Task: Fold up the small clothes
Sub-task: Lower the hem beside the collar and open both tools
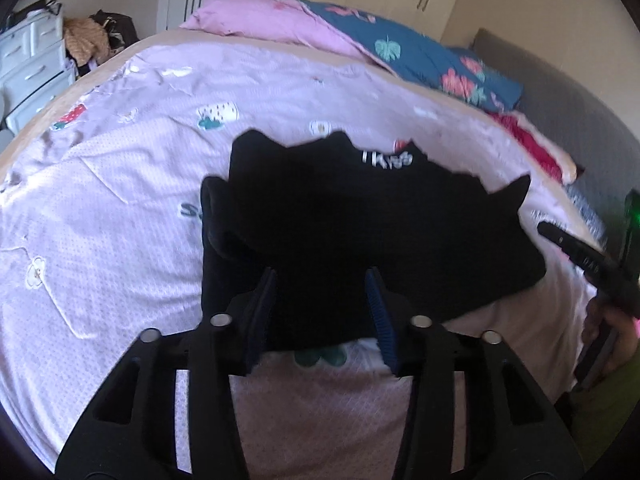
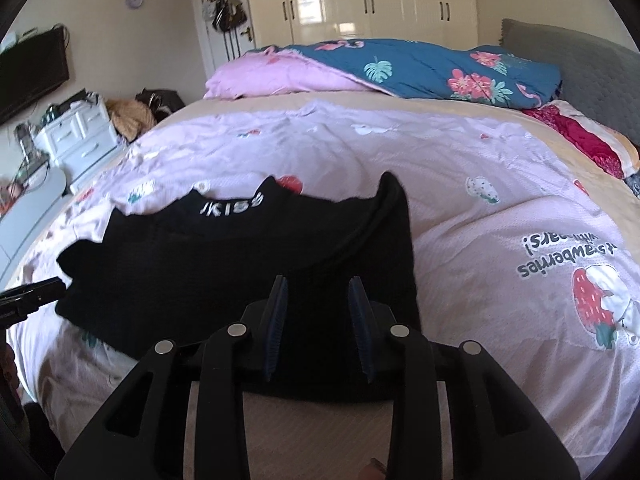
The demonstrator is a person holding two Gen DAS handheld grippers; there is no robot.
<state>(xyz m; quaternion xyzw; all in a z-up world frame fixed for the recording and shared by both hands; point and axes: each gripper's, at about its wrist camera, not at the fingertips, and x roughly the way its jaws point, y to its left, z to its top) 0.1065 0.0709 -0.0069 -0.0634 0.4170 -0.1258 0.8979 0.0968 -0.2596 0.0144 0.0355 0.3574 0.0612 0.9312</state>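
Observation:
A small black garment [image 1: 360, 220] lies folded flat on the pink strawberry-print sheet [image 1: 120, 200], white lettering at its far edge. My left gripper [image 1: 322, 276] hovers over its near left edge, blue pads apart, the cloth lying flat below the gap and not pinched. In the right wrist view the same garment [image 2: 240, 264] fills the middle, and my right gripper [image 2: 318, 284] stands over its near right part, pads apart and gripping nothing. Each view shows the other gripper at its edge: the right gripper [image 1: 580, 264] and the left gripper [image 2: 32, 296].
A blue floral quilt [image 2: 420, 68] with pink lining is bunched at the far side of the bed. A red cloth [image 2: 580, 136] lies by the grey headboard [image 2: 580, 64]. White drawers [image 2: 80, 136] and clutter stand to the left, off the bed. Wardrobes line the back wall.

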